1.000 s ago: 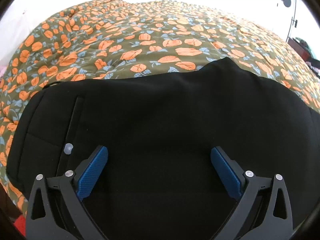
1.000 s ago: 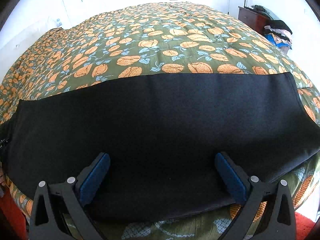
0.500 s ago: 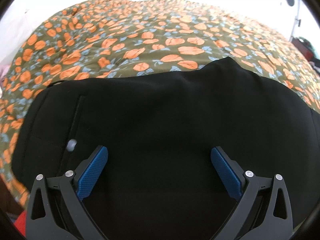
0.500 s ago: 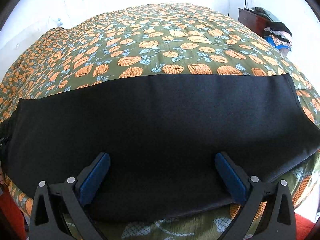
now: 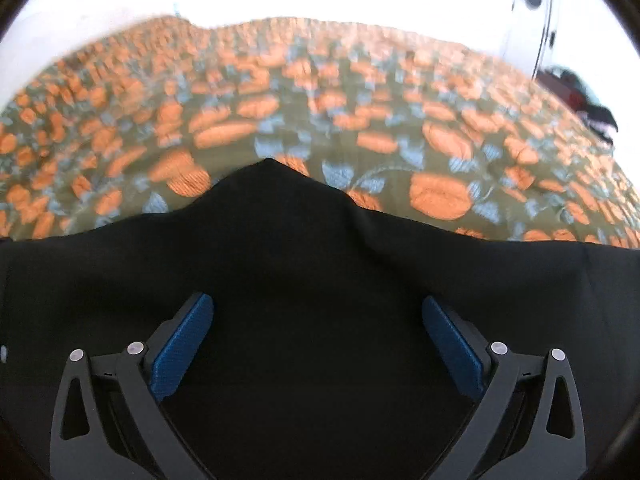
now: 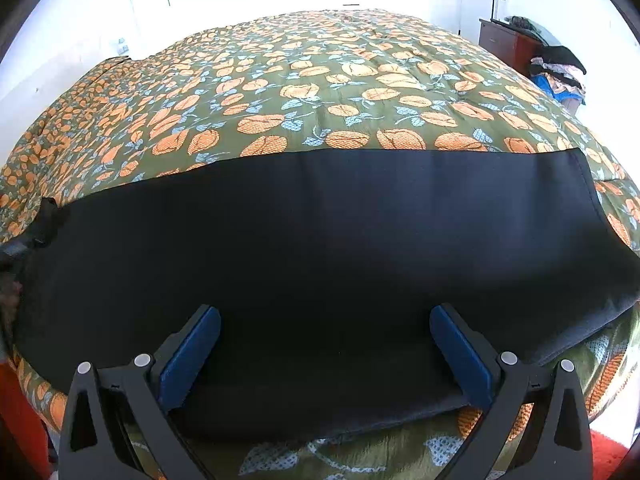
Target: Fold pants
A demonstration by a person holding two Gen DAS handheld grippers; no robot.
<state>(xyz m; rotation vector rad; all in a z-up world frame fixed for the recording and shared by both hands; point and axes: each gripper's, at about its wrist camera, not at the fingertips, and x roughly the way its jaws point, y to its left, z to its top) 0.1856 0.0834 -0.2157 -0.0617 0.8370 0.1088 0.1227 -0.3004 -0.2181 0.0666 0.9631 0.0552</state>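
My left tool [image 5: 318, 344] hangs released, blue pads wide apart, over the black pants [image 5: 320, 280] lying flat on the floral bed [image 5: 360, 120]. My right tool [image 6: 325, 354] is likewise spread wide above the leg, near the bed's front edge.

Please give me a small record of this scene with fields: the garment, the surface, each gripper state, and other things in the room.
garment: black pants, spread flat, lying across the near side of the bed
surface: bedspread, olive with orange flowers
left gripper: open, over the pants, holding nothing
right gripper: open, over the pants near their front edge, holding nothing
other things: wooden cabinet at far right, clothes pile beside it
image note: left wrist view is blurred
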